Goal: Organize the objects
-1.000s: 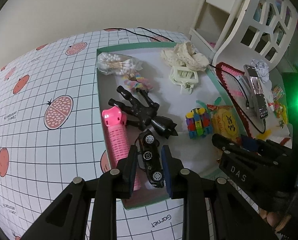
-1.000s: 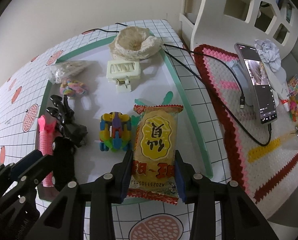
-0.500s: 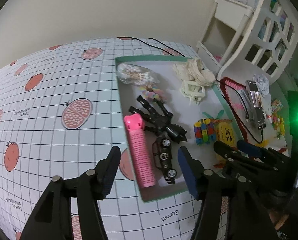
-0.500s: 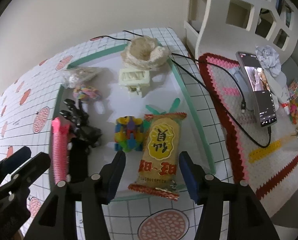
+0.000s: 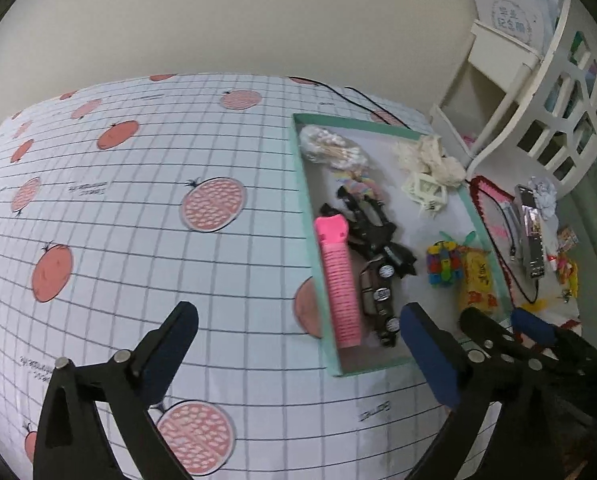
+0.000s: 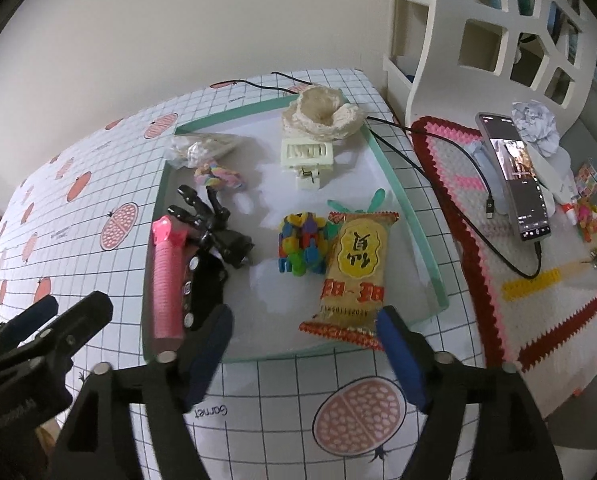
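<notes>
A teal-rimmed tray (image 5: 307, 184) (image 6: 402, 204) on the gridded tablecloth holds a pink ribbed roller (image 5: 340, 286) (image 6: 166, 280), a black toy car (image 5: 380, 300) (image 6: 202, 288), a black figure (image 5: 372, 226) (image 6: 214, 228), a colourful block toy (image 5: 442, 264) (image 6: 302, 246), a yellow snack packet (image 5: 478, 276) (image 6: 356, 270), a cream hair claw (image 6: 307, 156) and a bag of cotton swabs (image 5: 332, 148). My left gripper (image 5: 298, 344) stands open, back from the tray's near left corner, with nothing in it. My right gripper (image 6: 304, 342) is open just short of the snack packet, empty.
A crocheted mat (image 6: 510, 280) lies right of the tray, with a phone (image 6: 516, 184) on a stand and a black cable (image 6: 478, 172). A white lattice shelf (image 6: 490, 40) stands at the back right. The tablecloth left of the tray is bare.
Both grippers have opened and pulled back from the tray. The left let go of the toy car and the right let go of the snack packet; both items lie in the tray.
</notes>
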`<action>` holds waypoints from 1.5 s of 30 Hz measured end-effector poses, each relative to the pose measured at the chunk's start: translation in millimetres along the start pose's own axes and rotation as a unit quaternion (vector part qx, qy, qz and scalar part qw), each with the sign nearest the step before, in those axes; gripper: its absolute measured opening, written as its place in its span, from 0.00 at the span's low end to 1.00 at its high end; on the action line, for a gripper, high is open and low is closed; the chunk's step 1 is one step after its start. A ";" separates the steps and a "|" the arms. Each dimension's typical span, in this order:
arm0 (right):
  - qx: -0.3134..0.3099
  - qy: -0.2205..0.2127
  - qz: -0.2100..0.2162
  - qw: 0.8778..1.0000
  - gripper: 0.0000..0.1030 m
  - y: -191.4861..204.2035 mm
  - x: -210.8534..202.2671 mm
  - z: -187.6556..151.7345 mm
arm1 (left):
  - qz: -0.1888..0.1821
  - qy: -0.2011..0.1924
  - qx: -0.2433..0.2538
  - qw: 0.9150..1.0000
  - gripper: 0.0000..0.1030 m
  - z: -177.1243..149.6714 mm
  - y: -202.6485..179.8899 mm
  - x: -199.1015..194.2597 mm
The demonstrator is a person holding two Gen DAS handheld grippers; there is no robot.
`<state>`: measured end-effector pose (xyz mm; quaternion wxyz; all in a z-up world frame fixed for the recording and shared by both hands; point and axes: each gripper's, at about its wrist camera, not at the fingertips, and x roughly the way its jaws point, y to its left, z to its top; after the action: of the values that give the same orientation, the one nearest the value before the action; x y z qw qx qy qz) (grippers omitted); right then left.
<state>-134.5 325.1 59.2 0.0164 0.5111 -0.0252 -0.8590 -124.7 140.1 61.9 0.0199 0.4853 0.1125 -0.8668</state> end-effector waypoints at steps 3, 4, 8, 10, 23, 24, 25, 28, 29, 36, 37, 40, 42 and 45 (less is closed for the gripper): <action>0.000 -0.003 0.004 1.000 0.84 1.9 -4.2 -5.3 | 0.009 -0.003 -0.007 1.000 1.00 -5.9 7.6 -3.4; 0.000 -0.004 0.006 1.000 0.85 2.9 -5.8 -7.9 | 0.010 -0.003 -0.007 1.000 1.00 -7.6 9.1 -4.2; -0.007 -0.013 0.000 1.000 0.96 7.5 -12.3 -16.1 | 0.012 -0.002 -0.008 1.000 1.00 -18.7 17.4 -8.1; -0.006 -0.016 0.003 1.000 1.00 8.6 -15.8 -20.2 | 0.016 -0.004 -0.008 1.000 1.00 -23.2 21.1 -10.6; -0.009 -0.031 0.007 0.999 1.00 14.3 -31.1 -56.4 | 0.034 -0.021 -0.011 0.999 1.00 -63.9 48.7 -32.2; -0.007 -0.031 0.009 0.999 1.00 14.5 -31.6 -60.4 | 0.038 -0.022 -0.012 0.999 1.00 -66.6 50.8 -33.3; -0.007 -0.031 0.010 0.999 1.00 15.0 -31.6 -63.0 | 0.041 -0.024 -0.013 0.999 1.00 -69.0 53.1 -34.5; -0.012 -0.033 0.009 0.999 1.00 17.8 -31.4 -73.5 | 0.040 -0.030 -0.018 0.999 1.00 -75.3 59.8 -39.2; -0.013 -0.034 0.009 0.999 1.00 18.6 -31.2 -76.4 | 0.039 -0.032 -0.020 0.999 1.00 -77.3 61.0 -40.4; -0.014 -0.033 0.013 0.999 1.00 23.3 -27.8 -96.7 | 0.053 -0.030 0.000 0.998 1.00 -95.2 59.8 -40.7; -0.017 -0.033 0.012 0.999 1.00 24.2 -27.2 -99.5 | 0.054 -0.028 0.000 0.998 1.00 -98.9 60.1 -40.1; -0.024 -0.033 0.006 0.999 1.00 25.7 -26.4 -105.8 | 0.067 -0.026 0.004 0.997 1.00 -106.8 59.7 -37.7; -0.025 -0.033 0.005 0.999 1.00 25.8 -25.7 -109.5 | 0.072 -0.026 0.004 0.997 1.00 -111.9 60.5 -36.4; -0.027 -0.034 0.002 0.999 1.00 26.4 -25.6 -113.1 | 0.073 -0.023 -0.001 0.997 1.00 -117.3 64.3 -35.4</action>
<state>-22.8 297.2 29.3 0.0309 0.4812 -0.0034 -0.8761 1.4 100.0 21.4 0.0866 0.4723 0.0773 -0.8738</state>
